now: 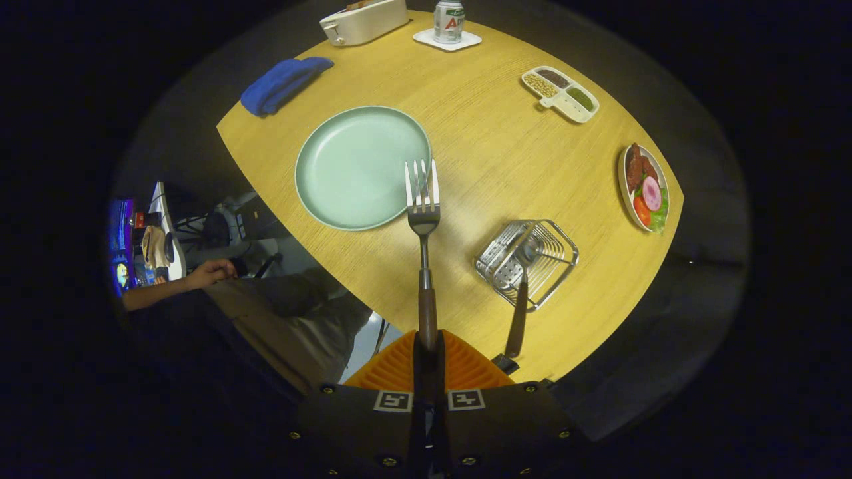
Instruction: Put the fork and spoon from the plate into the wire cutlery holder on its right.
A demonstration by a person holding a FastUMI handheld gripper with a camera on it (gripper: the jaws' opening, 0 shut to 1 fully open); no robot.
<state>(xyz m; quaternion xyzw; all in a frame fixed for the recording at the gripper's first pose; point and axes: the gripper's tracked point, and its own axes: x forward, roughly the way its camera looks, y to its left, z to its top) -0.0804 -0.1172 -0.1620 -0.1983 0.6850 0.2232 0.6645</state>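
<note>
My gripper [426,349] is shut on the brown handle of the fork [423,206], which sticks straight out ahead of the fingers, high above the table, its tines over the right rim of the pale green plate [353,166]. The plate has nothing lying on it. To the right of the fork stands the wire cutlery holder [552,256] on the wooden table [492,146]. The spoon [520,299] lies in the holder with its bowl inside and its dark handle pointing back toward the fingers.
Beyond the plate lie a folded blue cloth [283,83], a white toaster [363,20] and a can on a white coaster [447,23]. A divided snack dish [560,93] and a plate of food [644,187] sit to the right. A person's hand [210,271] rests beside the table.
</note>
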